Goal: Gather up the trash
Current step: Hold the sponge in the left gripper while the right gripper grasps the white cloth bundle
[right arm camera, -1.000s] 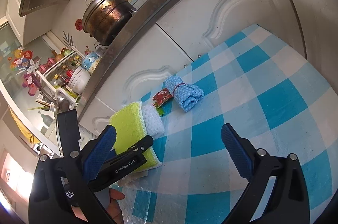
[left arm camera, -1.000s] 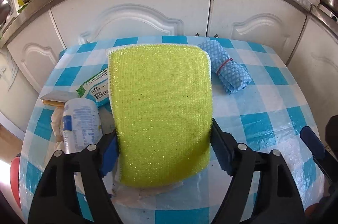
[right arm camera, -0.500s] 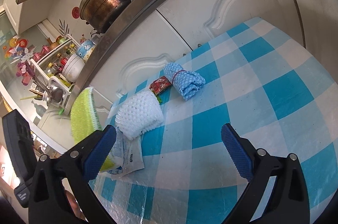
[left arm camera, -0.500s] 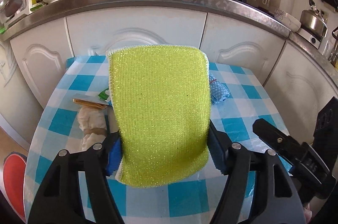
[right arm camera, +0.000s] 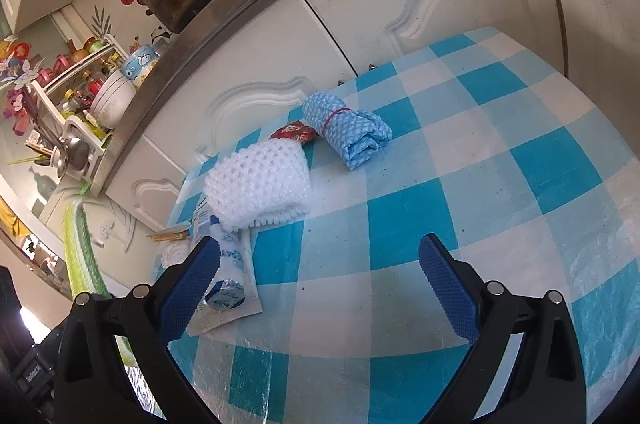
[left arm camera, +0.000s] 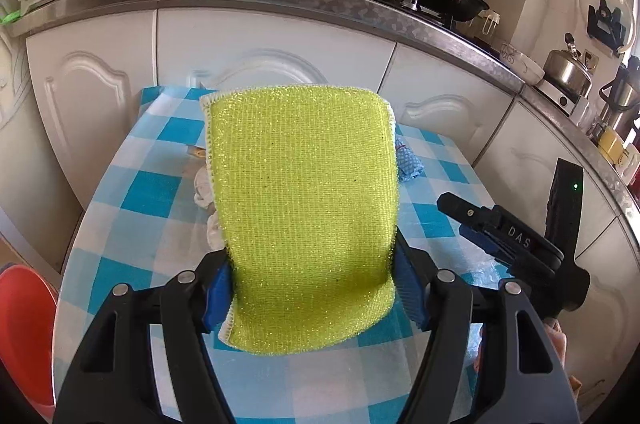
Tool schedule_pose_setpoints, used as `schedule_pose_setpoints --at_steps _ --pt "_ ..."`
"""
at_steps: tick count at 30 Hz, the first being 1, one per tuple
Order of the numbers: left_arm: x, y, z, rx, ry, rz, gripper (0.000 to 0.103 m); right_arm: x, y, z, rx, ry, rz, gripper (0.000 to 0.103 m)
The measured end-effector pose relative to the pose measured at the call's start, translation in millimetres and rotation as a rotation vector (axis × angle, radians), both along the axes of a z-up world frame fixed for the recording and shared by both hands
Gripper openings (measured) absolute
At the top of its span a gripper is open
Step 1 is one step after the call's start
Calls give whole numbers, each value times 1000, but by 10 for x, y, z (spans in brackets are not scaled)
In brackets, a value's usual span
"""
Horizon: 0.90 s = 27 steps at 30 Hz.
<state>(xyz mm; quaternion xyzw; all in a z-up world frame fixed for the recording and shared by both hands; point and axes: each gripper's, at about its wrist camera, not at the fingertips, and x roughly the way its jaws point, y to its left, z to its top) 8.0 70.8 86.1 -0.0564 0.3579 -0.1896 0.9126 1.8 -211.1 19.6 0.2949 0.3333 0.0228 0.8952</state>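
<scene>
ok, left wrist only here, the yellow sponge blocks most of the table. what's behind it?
Observer: A white foam net sleeve lies on the checked tablecloth, with a red wrapper just past it.
Operator: That blue thing on the sponge's right edge?
Observer: A rolled blue cloth bound with a red rubber band, lying flat.
Operator: Right gripper holding anything?
Observer: No. The right gripper is open and empty; a flat white sachet lies by its left finger.
</scene>
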Motion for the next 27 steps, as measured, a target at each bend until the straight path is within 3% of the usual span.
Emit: schedule_pose_setpoints --at_steps 3,7,9,19,25,27 --pt "7 175 -46 0 6 19 68 24 -26 10 31 -5 6 96" --pt "25 423 -117 0 17 59 68 118 1 99 -24 -3 6 94" --pt "23 530 -150 5 17 77 68 120 82 147 -26 -17 32 81" --pt "14 967 -235 -13 25 145 68 90 773 237 -48 -63 199 77" --pt "8 1174 -276 -31 34 184 68 111 1335 376 -130 -88 325 77" --pt "-1 1225 -283 -36 35 193 68 167 1566 359 -169 -77 373 70"
